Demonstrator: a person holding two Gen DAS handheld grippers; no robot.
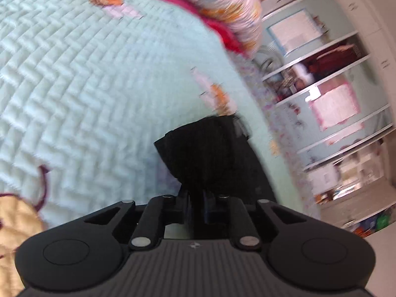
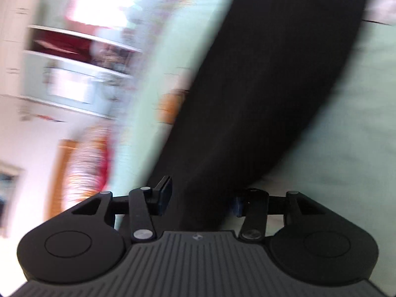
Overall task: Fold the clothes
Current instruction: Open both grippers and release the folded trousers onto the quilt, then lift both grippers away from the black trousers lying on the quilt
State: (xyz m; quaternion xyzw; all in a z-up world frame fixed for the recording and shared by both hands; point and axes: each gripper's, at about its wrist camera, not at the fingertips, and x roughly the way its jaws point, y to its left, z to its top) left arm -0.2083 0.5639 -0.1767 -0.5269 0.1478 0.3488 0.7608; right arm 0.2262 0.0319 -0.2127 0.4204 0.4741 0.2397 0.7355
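Note:
A black garment (image 1: 205,153) lies bunched on a mint quilted bedspread (image 1: 86,74). My left gripper (image 1: 195,195) is shut on its near end, the two fingers close together with black cloth pinched between them. In the right wrist view the same black garment (image 2: 259,86) stretches as a long dark band away to the upper right across the bedspread (image 2: 346,123). My right gripper (image 2: 200,200) stands about half open, and the band runs through the gap between its fingers. The picture is blurred and shows no firm pinch there.
A striped pillow (image 1: 222,2) with a red edge lies at the far end of the bed. Beyond the bed's edge stand white shelves (image 1: 334,86) with folded things, also blurred in the right view as shelves (image 2: 81,57). A yellow cloth with maroon trim (image 1: 14,222) lies at the near left.

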